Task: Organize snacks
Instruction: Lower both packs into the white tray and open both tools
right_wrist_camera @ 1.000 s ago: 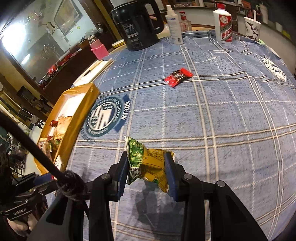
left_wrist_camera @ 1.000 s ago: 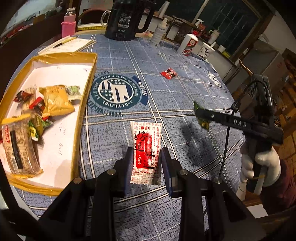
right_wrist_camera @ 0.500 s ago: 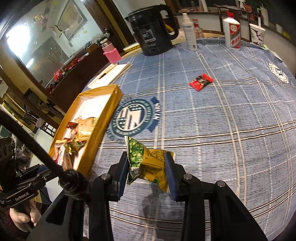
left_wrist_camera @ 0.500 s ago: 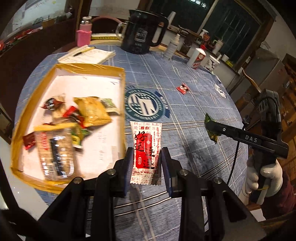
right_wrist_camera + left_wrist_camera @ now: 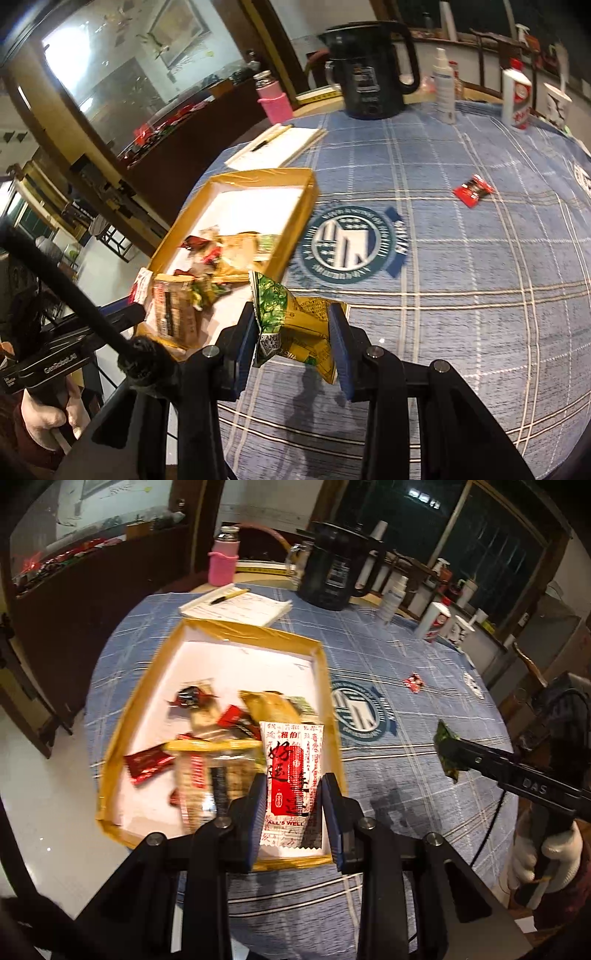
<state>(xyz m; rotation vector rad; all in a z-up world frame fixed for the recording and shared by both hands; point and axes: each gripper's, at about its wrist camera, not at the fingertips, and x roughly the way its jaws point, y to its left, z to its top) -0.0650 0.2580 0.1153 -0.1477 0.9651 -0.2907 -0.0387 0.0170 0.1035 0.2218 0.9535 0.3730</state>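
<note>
a white and red sachet (image 5: 291, 775) is pinched in the left tongs (image 5: 293, 805) above the gold tray's (image 5: 325, 686) near corner; a green and yellow packet (image 5: 295, 325) is pinched in the right tongs (image 5: 295, 332) over the bench (image 5: 461, 295) beside it. each should be released only once well inside the rim. one red candy (image 5: 473, 190) lies farther off.

tray (image 5: 325, 686): snacks inside | lone snack (image 5: 413, 682): tablecloth, right of tray

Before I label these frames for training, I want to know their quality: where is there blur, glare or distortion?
Left wrist view: tray snacks smeared by motion, white sachet in the tongs sharp, room dim. Right wrist view: window glare upper left, tablecloth lines bowed by the fisheye, green packet crisp, its shadow on the cloth below.
</note>
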